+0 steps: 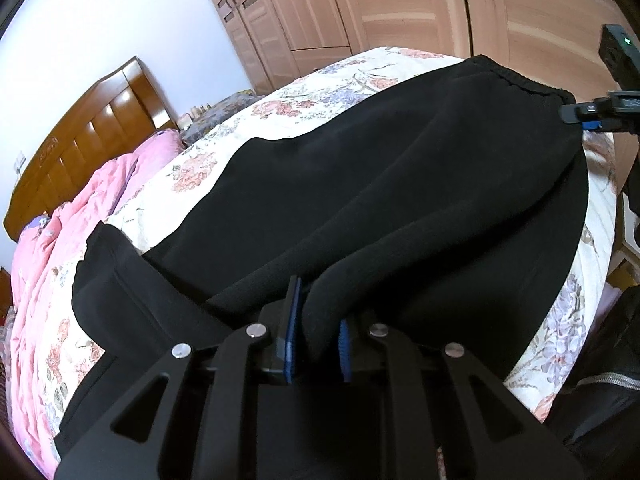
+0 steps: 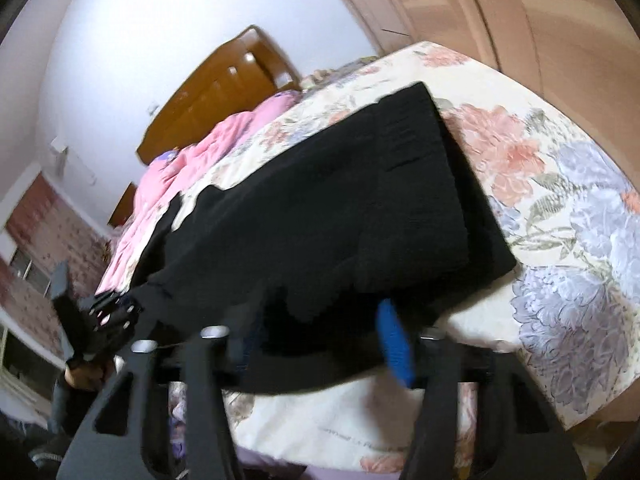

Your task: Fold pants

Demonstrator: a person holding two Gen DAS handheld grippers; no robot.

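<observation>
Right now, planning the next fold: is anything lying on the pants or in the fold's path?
Nothing visible: the pants are bare on top, and the pink quilt lies beside them, toward the headboard.

Black pants (image 2: 320,208) (seemingly folded) on bedspread (image 2: 560,200).

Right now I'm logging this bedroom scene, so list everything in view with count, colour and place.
pants: one, black, spread on the bed, waistband at the far right.
bedspread: one, cream with pink and lilac flowers, under the pants.
quilt: one, pink, bunched near the headboard.
headboard: one, brown wood, against the white wall.
wardrobe: one, light wood, beyond the bed.
left gripper: black with blue pads, shut on a fold of the pants.
right gripper: black with blue pads, straddling the pants' edge; grip unclear.
</observation>
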